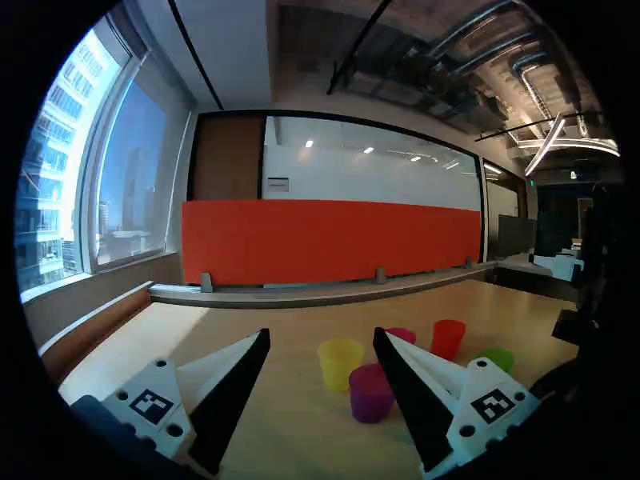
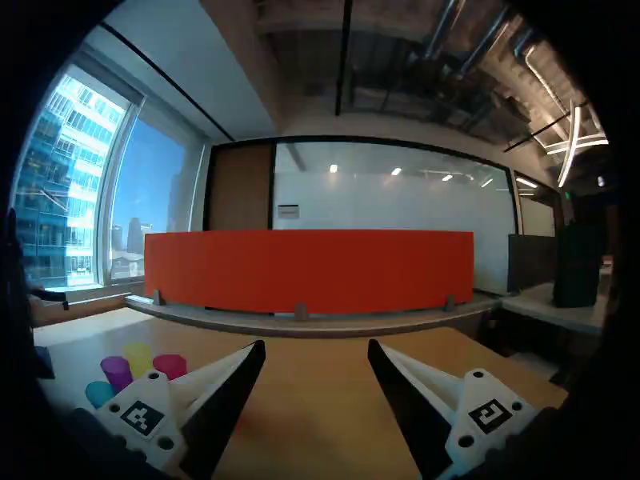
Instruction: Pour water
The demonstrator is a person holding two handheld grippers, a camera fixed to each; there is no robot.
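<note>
**While nothing is gripped: cup positions**

Purple cup (image 1: 371, 392) and yellow cup (image 1: 339, 362) stand on the table (image 1: 304, 424), ahead between the spread fingers of my left claw (image 1: 321, 331). Orange cup (image 1: 448, 338) stands farther right. My right claw (image 2: 316, 344), likewise released, has the cups low to its left.

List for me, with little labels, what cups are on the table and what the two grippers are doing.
surface: light wooden table
cups: yellow plastic cup, purple plastic cup, pink plastic cup, orange plastic cup, green plastic cup
left gripper: open, holding nothing
right gripper: open, holding nothing
behind table: orange divider panel
</note>
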